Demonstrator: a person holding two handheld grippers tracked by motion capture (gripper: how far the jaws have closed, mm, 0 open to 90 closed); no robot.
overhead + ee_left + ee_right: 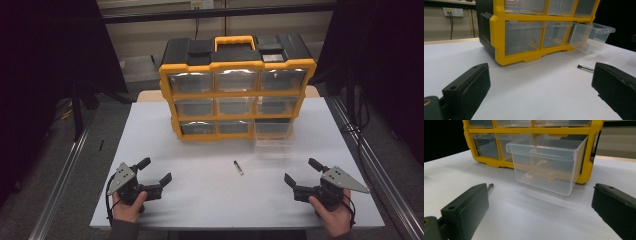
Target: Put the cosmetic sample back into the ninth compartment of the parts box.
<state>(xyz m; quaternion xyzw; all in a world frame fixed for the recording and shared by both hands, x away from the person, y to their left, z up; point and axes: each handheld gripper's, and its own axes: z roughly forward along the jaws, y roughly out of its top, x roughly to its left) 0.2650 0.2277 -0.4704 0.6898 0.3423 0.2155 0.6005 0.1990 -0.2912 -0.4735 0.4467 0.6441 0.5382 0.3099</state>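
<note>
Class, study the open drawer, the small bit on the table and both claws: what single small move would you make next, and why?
Probably move the right claw toward the small metal bit to pick it up. Both claws are open and hold nothing, the bit lies loose on the white table between them, and the clear drawer at the organiser's bottom right is pulled out and looks empty.

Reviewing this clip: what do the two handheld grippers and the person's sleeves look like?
Both the left gripper and the right gripper are black, each with two blocky flat-padded jaws and a grey three-cornered plate with small holes on top. A black cable loops by each hand. Dark sleeve cuffs show at the wrists.
</note>
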